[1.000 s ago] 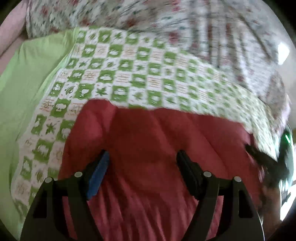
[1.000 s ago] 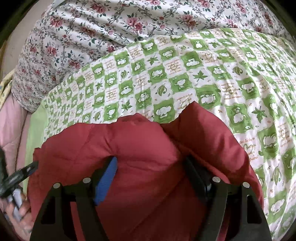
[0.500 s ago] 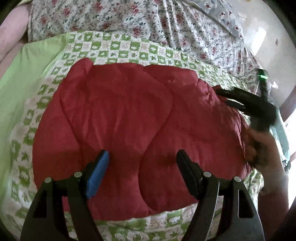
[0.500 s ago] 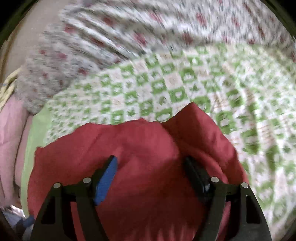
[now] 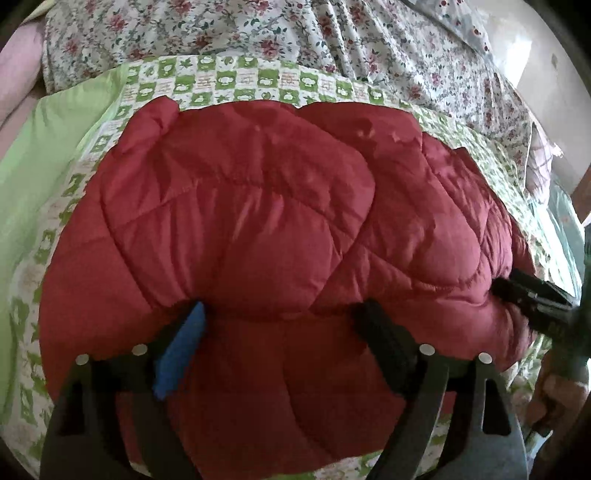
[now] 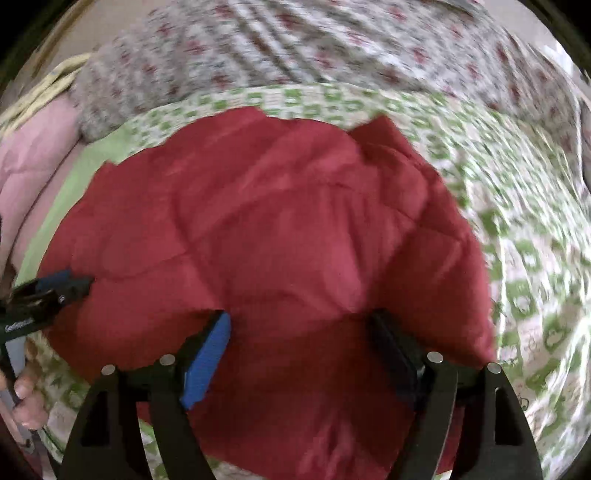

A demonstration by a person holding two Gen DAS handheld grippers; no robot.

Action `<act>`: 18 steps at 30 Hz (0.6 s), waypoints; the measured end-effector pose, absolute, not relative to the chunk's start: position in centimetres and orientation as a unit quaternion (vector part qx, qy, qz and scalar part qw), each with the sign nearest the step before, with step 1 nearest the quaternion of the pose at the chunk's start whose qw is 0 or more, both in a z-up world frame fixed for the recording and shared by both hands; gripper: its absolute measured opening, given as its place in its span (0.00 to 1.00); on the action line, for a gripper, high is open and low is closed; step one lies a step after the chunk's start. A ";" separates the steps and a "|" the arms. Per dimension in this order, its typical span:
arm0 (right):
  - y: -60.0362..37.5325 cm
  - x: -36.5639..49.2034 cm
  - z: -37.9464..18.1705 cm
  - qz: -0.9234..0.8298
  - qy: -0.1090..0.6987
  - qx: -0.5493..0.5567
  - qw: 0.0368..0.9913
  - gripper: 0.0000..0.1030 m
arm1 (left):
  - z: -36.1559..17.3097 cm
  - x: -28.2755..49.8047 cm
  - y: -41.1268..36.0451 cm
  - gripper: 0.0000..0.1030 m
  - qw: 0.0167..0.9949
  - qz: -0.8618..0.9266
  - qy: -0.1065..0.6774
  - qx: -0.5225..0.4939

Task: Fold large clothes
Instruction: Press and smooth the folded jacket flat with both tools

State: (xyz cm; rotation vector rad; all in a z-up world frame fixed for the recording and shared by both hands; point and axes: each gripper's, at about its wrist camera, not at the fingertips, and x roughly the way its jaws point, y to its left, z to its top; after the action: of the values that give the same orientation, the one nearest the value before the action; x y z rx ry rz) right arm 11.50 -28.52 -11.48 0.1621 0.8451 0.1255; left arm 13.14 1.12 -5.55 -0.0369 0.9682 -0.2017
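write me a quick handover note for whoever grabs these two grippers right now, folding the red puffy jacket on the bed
Left gripper: jaws opening, a bulge of the red quilted jacket between them, fingers sunk into the padding.
Right gripper: jaws wide around the jacket's thick near edge; hard to tell if it grips.
Jacket: bunched in a folded heap on the green checked sheet, floral bedding behind.
Done: it looks folded over at least once.
Left: probably release, flatten and tidy the bundle.
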 end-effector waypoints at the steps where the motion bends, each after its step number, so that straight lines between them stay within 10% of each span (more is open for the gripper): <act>1: -28.9 11.7 -11.6 0.059 0.410 0.090 0.906 0.77 | -5.6 13.4 1.0 0.87 0.881 -0.094 0.463 -0.014; 18: -28.7 11.1 -11.8 0.053 0.397 0.104 0.910 0.77 | -3.6 8.1 3.3 0.89 0.880 -0.070 0.467 -0.052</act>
State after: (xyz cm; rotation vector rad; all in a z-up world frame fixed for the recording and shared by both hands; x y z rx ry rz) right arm 11.06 -28.65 -11.84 0.2144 0.8189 0.1092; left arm 8.11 3.34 -3.63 -0.1093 0.9722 -0.1458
